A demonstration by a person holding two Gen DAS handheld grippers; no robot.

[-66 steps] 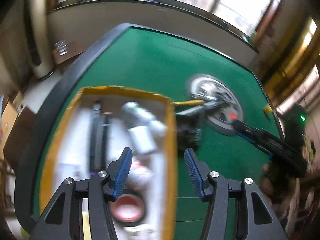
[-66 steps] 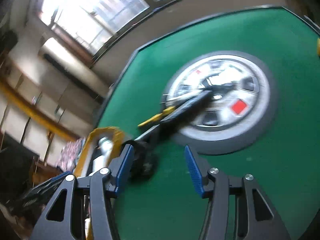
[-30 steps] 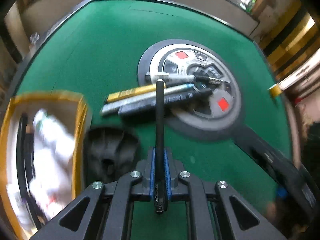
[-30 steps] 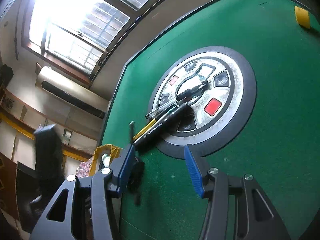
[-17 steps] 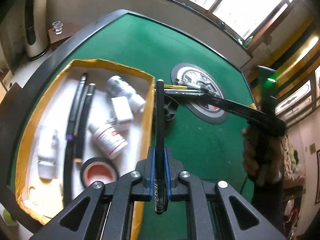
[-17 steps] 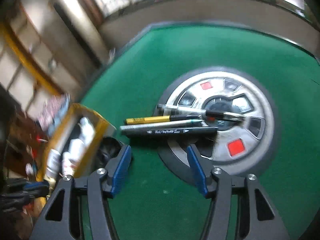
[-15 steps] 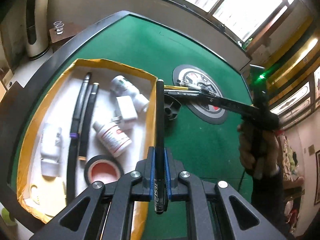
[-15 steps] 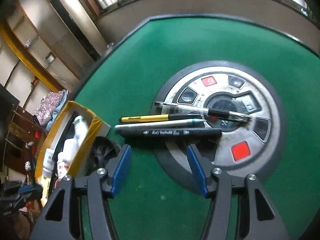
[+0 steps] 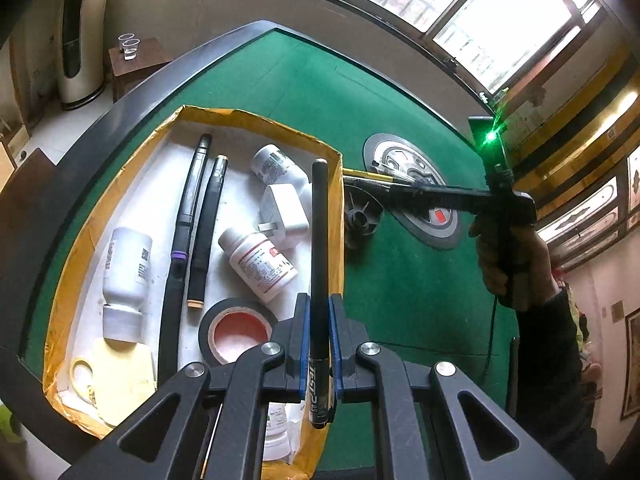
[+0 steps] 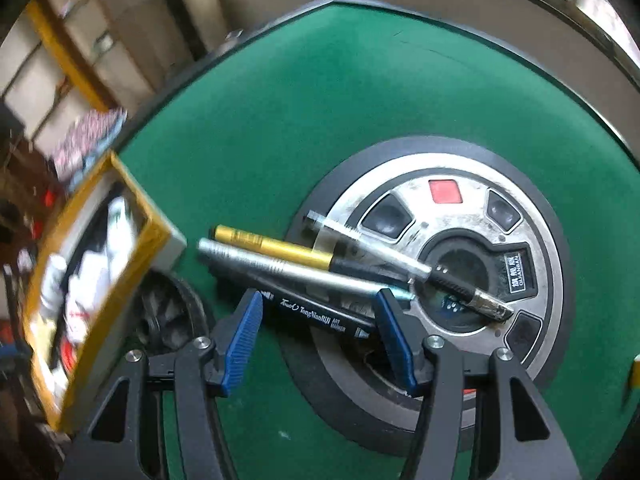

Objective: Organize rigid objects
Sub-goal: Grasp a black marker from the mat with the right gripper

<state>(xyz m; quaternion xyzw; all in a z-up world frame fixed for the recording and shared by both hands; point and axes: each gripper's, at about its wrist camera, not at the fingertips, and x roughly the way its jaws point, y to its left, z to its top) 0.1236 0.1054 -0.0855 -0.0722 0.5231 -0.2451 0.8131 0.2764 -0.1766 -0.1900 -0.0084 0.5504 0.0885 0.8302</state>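
Note:
My left gripper [image 9: 319, 312] is shut on a black pen [image 9: 319, 240] and holds it over the right rim of a yellow-edged box [image 9: 120, 184]. The box holds pens, white bottles, a charger plug and a tape roll. My right gripper [image 10: 320, 312] is open, its fingers on either side of a black marker [image 10: 316, 314]. A silver pen [image 10: 288, 272], a gold pen [image 10: 276, 246] and a clear pen [image 10: 400, 264] lie beside it, across the round hub [image 10: 460, 264] of the green table.
A black ribbed round piece [image 10: 168, 316] sits between the box [image 10: 88, 264] and the pens. A small side table with cups [image 9: 130, 46] stands beyond the table's dark rim.
My left gripper closed on the black pen and carried it from the hub back over the box. My right gripper has moved down close to the pens, straddling the black marker.

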